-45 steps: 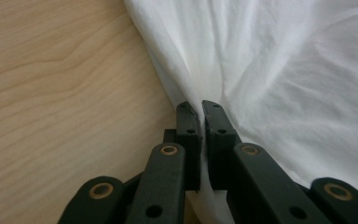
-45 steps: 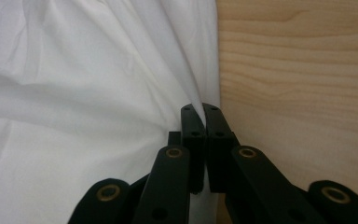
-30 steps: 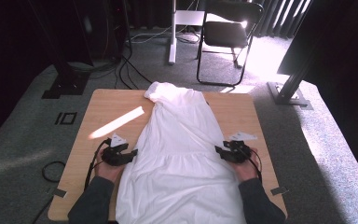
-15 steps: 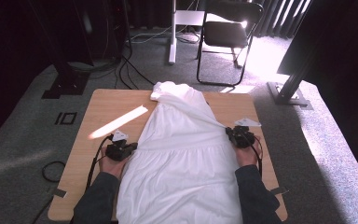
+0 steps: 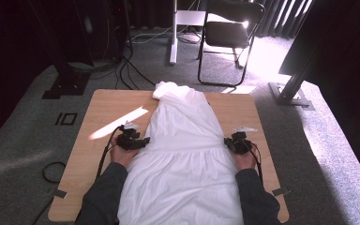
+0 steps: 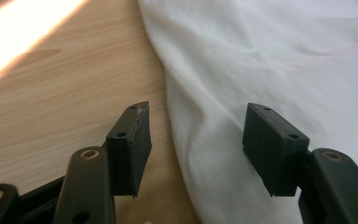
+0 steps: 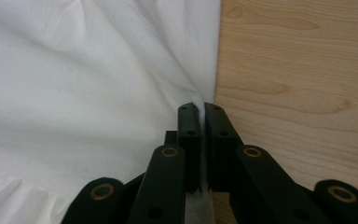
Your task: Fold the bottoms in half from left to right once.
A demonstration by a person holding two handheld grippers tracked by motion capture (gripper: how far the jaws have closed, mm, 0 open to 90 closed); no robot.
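Observation:
A white dress (image 5: 183, 140) lies lengthwise on the wooden table (image 5: 108, 108), skirt toward the person. My left gripper (image 5: 143, 140) is at the dress's left edge near the waist. In the left gripper view it (image 6: 196, 144) stands open, its jaws having just been opening, and they straddle the fabric edge (image 6: 270, 60) without pressing it. My right gripper (image 5: 227, 142) is at the dress's right edge. In the right gripper view it (image 7: 200, 109) is shut on a pinch of the white fabric (image 7: 74, 84) beside bare wood (image 7: 298, 70).
A bright stripe of sunlight (image 5: 119, 123) crosses the table's left part. Behind the table stand a black folding chair (image 5: 229, 37) and a white stand (image 5: 173, 33), with cables on the grey carpet. Bare wood runs along both sides of the dress.
The left hand slid forward and in toward the dress edge. The right hand moved out and forward, then came back to the dress's right edge.

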